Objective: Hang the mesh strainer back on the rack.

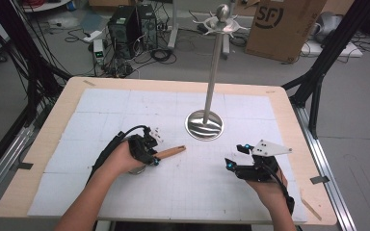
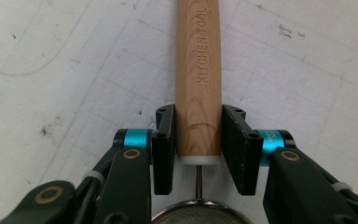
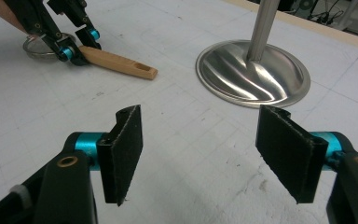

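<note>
A kitchen tool with a wooden handle (image 1: 172,152) and a round metal-rimmed head (image 3: 36,47) lies low over the white mat, left of centre. The handle (image 2: 199,70) is stamped "KITCHEN TOOL". My left gripper (image 1: 152,157) is shut on the handle's end nearest the head, and both pads (image 2: 165,140) press its sides. In the right gripper view the same handle (image 3: 120,63) points away from the left gripper (image 3: 77,50). My right gripper (image 1: 235,157) hovers at the front right, open, with nothing between its jaws (image 3: 200,149).
A tall steel stand rises from a round base (image 1: 204,125) at the mat's middle back, with hooks at its top (image 1: 220,22). Its base (image 3: 254,74) lies just ahead of the right gripper. The wooden table edge (image 1: 38,144) frames the mat.
</note>
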The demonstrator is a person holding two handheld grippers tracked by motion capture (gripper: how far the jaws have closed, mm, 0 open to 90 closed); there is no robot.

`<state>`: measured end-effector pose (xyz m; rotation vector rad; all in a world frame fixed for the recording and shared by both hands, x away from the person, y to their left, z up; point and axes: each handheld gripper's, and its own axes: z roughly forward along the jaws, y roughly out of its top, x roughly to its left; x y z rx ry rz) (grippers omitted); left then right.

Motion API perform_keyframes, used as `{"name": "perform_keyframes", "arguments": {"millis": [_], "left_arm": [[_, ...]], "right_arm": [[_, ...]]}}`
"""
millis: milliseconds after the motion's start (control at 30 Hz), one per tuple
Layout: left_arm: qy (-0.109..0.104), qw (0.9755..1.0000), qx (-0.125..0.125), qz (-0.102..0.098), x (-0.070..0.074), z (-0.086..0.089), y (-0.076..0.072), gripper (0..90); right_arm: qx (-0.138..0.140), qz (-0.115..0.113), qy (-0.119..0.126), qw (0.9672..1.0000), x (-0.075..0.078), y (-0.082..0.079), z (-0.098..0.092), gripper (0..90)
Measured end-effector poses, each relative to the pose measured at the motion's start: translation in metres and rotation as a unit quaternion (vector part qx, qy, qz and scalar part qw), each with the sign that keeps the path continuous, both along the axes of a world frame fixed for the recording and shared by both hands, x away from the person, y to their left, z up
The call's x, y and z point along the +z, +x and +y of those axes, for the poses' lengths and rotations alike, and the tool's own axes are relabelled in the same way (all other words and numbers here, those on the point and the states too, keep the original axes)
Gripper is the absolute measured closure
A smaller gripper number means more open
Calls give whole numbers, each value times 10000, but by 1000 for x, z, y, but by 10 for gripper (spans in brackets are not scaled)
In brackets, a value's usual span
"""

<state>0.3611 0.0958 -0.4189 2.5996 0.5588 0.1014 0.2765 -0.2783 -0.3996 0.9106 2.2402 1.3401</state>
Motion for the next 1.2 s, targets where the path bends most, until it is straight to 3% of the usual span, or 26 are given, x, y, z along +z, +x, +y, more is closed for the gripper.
{"name": "perform_keyframes", "arguments": {"millis": [133,400,733,900,1000,1100,1200], "left_arm": [[-41,9999,-9,91,0,1,3,661],[249,9995,-24,172,3,-7,5,666],[383,9992,1,-68,4,-10,-2,690],[90,9999,31,-134,5,-5,-4,690],[-185,9994,42,-281,14,-1,-6,690],[-553,9977,57,-399,24,4,-7,690],[-947,9940,129,-533,34,10,-9,690]], "right_arm": [[-8,25,-11,10000,-1,1,1,312],[50,61,-52,10000,-3,3,5,312],[87,62,-23,9999,-2,3,7,312],[39,32,15,10000,-1,3,2,312],[16,46,36,10000,-1,3,1,312],[11,36,18,10000,-2,3,0,312],[-6,46,12,10000,-2,1,0,312]]}}
